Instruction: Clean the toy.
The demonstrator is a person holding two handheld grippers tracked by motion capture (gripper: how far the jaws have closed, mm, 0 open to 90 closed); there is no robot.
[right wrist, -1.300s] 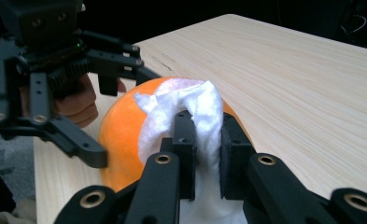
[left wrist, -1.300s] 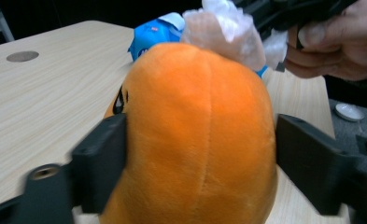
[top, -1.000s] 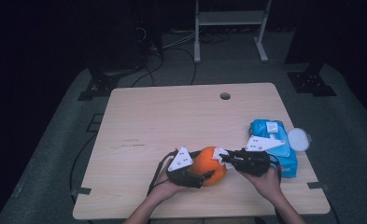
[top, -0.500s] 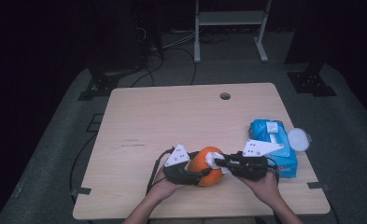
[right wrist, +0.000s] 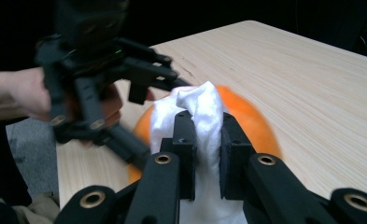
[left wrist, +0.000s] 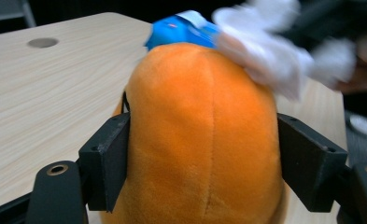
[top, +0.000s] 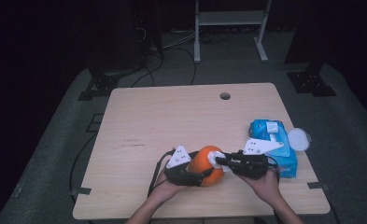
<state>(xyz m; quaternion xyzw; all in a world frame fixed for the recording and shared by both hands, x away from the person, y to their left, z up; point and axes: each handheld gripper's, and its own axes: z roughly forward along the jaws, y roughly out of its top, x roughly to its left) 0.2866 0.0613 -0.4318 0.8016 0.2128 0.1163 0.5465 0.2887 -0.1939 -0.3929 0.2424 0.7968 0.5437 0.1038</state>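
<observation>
An orange plush toy point(top: 203, 163) sits near the table's front edge between the jaws of my left gripper point(top: 208, 173). In the left gripper view both pads point(left wrist: 109, 156) press into the plush toy's point(left wrist: 204, 130) sides, though the jaws have just been opening a little. My right gripper point(top: 220, 161) comes in from the right, shut on a crumpled white wipe point(top: 216, 157). The wipe point(right wrist: 203, 105), pinched in my right gripper point(right wrist: 208, 154), rests against the plush toy's top point(right wrist: 253, 121). It looks blurred in the left gripper view point(left wrist: 265, 53).
A blue wipes pack point(top: 273, 142) lies at the table's right edge behind my right hand, with a round white lid point(top: 298, 139) beside it. A small hole point(top: 225, 96) sits in the wooden tabletop point(top: 172, 116) near the far edge.
Both hands stay almost where they were. The wipe has shifted slightly over the plush toy's top.
</observation>
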